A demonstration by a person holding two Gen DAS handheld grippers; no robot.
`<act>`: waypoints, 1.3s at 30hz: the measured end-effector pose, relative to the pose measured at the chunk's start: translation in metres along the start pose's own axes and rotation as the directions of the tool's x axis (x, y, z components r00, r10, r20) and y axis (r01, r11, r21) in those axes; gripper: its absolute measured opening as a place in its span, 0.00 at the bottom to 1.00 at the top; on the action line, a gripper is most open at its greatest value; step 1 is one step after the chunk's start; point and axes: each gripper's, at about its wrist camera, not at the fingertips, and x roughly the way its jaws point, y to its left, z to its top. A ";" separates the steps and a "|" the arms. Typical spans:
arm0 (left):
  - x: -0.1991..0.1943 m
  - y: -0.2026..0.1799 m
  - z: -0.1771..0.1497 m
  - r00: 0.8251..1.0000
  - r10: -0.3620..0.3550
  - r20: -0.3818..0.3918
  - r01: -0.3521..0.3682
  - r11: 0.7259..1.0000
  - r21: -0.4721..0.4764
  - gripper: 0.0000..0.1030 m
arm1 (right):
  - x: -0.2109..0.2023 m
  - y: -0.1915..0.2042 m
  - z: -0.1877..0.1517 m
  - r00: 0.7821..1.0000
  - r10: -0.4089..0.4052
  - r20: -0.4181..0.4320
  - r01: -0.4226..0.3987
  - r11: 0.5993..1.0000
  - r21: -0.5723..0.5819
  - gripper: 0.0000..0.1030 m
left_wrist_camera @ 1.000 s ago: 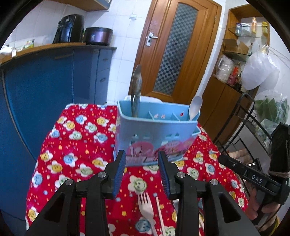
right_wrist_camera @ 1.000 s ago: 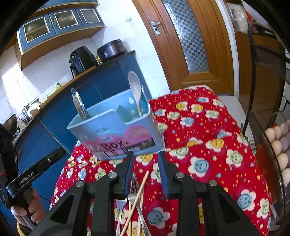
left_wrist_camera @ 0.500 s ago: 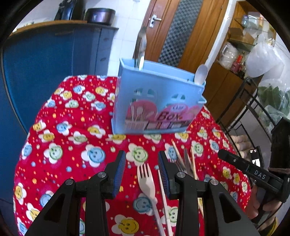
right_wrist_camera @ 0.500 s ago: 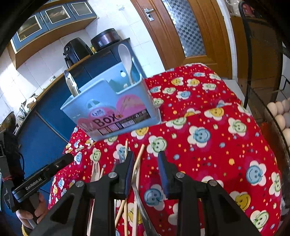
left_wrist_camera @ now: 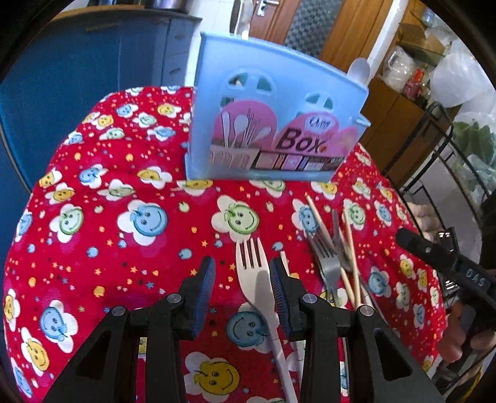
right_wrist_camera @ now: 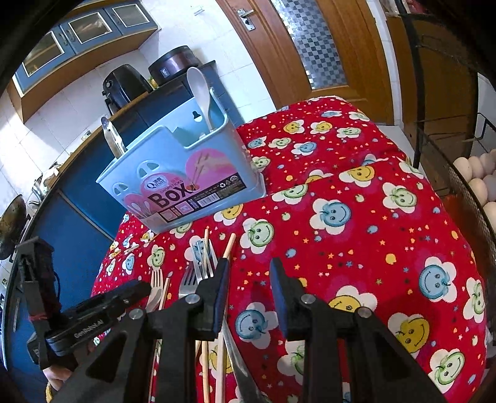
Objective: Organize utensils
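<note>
Hovering low over the red tablecloth [left_wrist_camera: 93, 217] with the left gripper [left_wrist_camera: 242, 290], jaws spread and holding nothing. Lying between those jaws, flat on the cloth: a white fork [left_wrist_camera: 257, 285], tines pointing toward the box [left_wrist_camera: 272, 124], not touched by either pad as far as can be told. Standing upright at the far side of the table, that blue box, carrying a white spoon [left_wrist_camera: 359, 69] in its right end and a metal utensil [left_wrist_camera: 241, 18] at its left end. Lying just right of the white fork, in a loose crossed pile: a metal fork [left_wrist_camera: 325, 263] and wooden chopsticks [left_wrist_camera: 348, 248].

Hanging over the cloth with the right gripper [right_wrist_camera: 249, 293], jaws spread, nothing between them but bare cloth. Lying just left of and partly under its left finger: the chopsticks [right_wrist_camera: 228, 248], metal forks [right_wrist_camera: 203, 257] and a dark blade-like utensil [right_wrist_camera: 238, 365], its kind not clear. Resting farther left, near the other gripper's tip: the white fork [right_wrist_camera: 156, 286].
</note>
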 end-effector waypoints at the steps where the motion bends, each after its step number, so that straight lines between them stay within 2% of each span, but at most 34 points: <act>1: 0.002 0.000 -0.001 1.000 0.001 -0.006 -0.001 1.000 0.001 0.36 | 0.000 -0.001 0.000 1.000 0.001 -0.001 -0.001 1.000 0.002 0.29; 6: 0.012 -0.002 -0.004 1.000 0.022 -0.010 -0.022 1.000 0.006 0.36 | 0.002 -0.004 -0.002 1.000 0.001 -0.008 -0.001 1.000 0.010 0.29; 12: 0.016 -0.016 -0.005 0.997 0.071 0.004 -0.071 0.995 0.065 0.36 | 0.002 -0.007 -0.003 1.000 0.008 -0.010 -0.008 1.000 0.018 0.29; 16: 0.017 -0.022 -0.006 0.998 0.063 0.006 -0.063 0.995 0.075 0.22 | 0.003 -0.007 -0.004 1.000 0.009 -0.013 -0.008 1.000 0.014 0.29; 18: 0.017 -0.024 -0.007 0.998 0.064 0.009 -0.065 0.995 0.072 0.21 | 0.003 -0.007 -0.004 1.000 0.010 -0.014 -0.010 1.000 0.016 0.29; 19: 0.016 -0.023 -0.007 0.998 0.063 0.013 -0.064 0.995 0.072 0.14 | 0.002 -0.008 -0.004 1.000 0.012 -0.014 -0.012 1.000 0.018 0.29; 22: 0.010 -0.021 -0.006 0.999 0.031 0.030 -0.032 0.998 0.049 0.06 | 0.002 -0.007 -0.004 1.000 0.008 -0.013 -0.008 1.000 0.015 0.29; 24: 0.009 -0.022 -0.006 1.000 0.008 0.029 -0.009 0.999 0.036 0.05 | 0.003 -0.007 -0.004 1.000 0.010 -0.015 -0.010 1.000 0.015 0.29; 33: 0.008 -0.021 -0.007 0.999 0.008 0.042 -0.009 1.000 0.029 0.05 | 0.010 0.005 0.000 0.999 0.024 -0.034 -0.025 1.000 -0.010 0.29; 39: -0.010 -0.011 -0.003 0.992 0.008 0.123 -0.008 1.000 0.002 0.03 | 0.024 0.014 0.003 0.997 0.037 -0.071 -0.037 0.999 -0.010 0.29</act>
